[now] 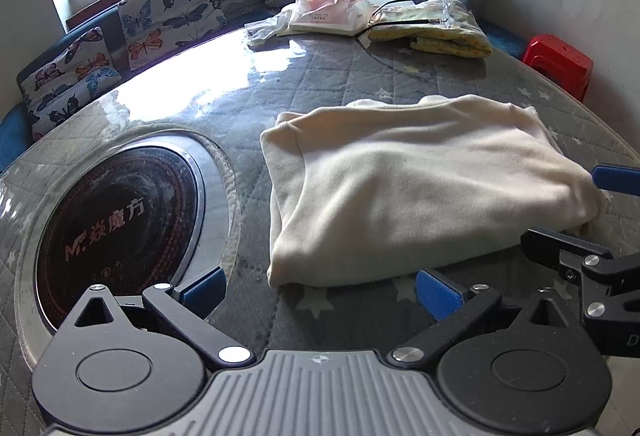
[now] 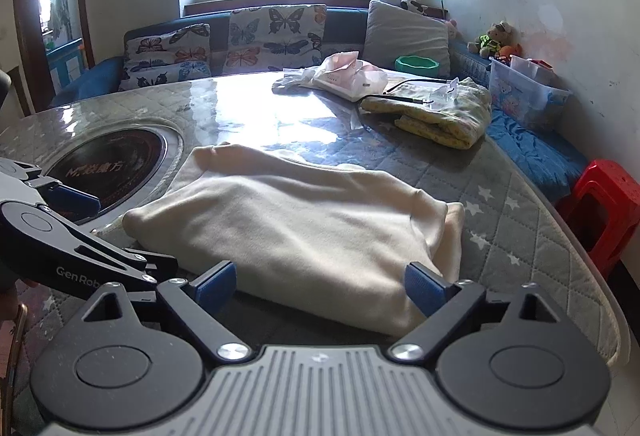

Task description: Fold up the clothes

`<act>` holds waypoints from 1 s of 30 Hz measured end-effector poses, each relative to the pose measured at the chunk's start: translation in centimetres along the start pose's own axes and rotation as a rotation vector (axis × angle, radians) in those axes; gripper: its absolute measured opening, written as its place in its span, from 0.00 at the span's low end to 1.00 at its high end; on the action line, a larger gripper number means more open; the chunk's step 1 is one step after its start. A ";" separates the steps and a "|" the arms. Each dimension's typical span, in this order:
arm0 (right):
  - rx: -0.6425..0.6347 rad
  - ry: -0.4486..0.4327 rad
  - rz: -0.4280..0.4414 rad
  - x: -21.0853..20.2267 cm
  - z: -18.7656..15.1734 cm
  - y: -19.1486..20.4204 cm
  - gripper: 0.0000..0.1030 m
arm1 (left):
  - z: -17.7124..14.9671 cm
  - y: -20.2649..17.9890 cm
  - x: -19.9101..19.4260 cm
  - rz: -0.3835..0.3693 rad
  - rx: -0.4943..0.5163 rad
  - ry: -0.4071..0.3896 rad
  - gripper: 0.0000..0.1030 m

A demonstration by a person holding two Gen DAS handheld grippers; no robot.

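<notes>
Hob (image 1: 116, 228) lettered "魔方", gripper (image 2: 52, 232) marked "GenRob"

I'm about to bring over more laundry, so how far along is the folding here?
Done: the cream garment lies folded in a compact bundle on the quilted table. In hand: nothing; the left tool and right tool both stand open and empty at its near edge. Left: possibly one more fold or tidying. The yellow garment behind already looks folded.

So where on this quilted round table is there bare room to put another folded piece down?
Free: the shiny stretch between the cream folded garment and the yellow patterned cloth, and the starred edge to the garment's right. Crowded: the far side with the pink plastic bag, and the black round cooktop.
</notes>
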State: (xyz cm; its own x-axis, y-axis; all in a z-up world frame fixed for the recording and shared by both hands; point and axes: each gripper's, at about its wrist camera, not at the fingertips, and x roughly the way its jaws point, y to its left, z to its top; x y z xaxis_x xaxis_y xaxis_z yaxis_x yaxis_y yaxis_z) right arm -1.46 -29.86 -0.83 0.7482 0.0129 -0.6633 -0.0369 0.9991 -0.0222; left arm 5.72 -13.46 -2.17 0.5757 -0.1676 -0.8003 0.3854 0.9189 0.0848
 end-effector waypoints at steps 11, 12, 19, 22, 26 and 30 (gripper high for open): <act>-0.007 0.003 -0.003 1.7 1.5 -1.3 0.86 | 1.9 0.3 1.1 0.002 0.005 -0.009 1.00; -0.004 0.004 -0.001 1.8 1.6 -1.4 0.86 | 2.0 0.3 1.2 0.000 0.006 -0.009 1.00; 0.002 0.009 0.011 2.4 2.0 -1.6 0.84 | 2.5 -0.1 1.6 -0.009 0.017 -0.004 0.99; 0.002 0.011 0.012 2.5 1.9 -1.5 0.84 | 2.5 -0.3 1.8 -0.013 0.022 -0.002 0.99; 0.003 0.012 0.010 2.7 2.1 -1.6 0.84 | 2.7 -0.3 2.0 -0.017 0.022 0.001 0.99; 0.003 0.011 0.011 2.8 2.3 -1.7 0.83 | 2.8 -0.3 2.2 -0.023 0.022 0.002 0.97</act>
State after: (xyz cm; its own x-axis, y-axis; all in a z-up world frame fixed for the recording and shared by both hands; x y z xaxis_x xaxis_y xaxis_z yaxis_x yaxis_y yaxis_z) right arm 2.26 -31.42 -0.90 0.7407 0.0230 -0.6714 -0.0424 0.9990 -0.0126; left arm 8.85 -15.10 -2.31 0.5651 -0.1875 -0.8035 0.4144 0.9066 0.0799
